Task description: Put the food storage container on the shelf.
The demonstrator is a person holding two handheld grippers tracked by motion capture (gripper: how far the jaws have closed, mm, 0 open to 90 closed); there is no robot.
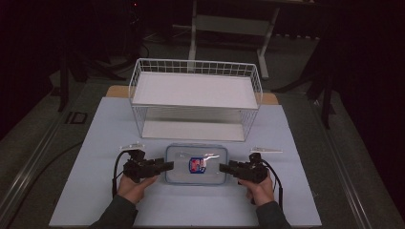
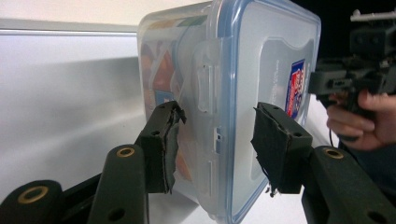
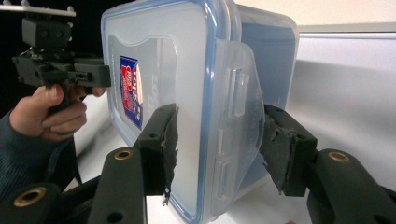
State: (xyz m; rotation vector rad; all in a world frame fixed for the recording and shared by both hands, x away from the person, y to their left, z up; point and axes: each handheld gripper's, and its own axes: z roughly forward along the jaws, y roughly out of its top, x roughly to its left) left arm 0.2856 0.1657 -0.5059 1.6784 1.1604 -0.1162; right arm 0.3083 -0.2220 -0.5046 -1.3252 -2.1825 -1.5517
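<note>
One clear rectangular plastic food box with a blue-rimmed lid (image 1: 196,164) lies flat on the pale blue table mat (image 1: 95,138), just near of the white wire basket shelf (image 1: 196,98), and I hold it from both ends.

Its lid carries one red-and-blue label (image 1: 195,164), and colourful contents show through the wall. My left gripper (image 1: 165,166) points right and its jaws are clamped on the box's left end, over a side latch; my right gripper (image 1: 225,167) points left, pads pressed on the right end. Two hands, two grippers, one box, one shelf.
</note>
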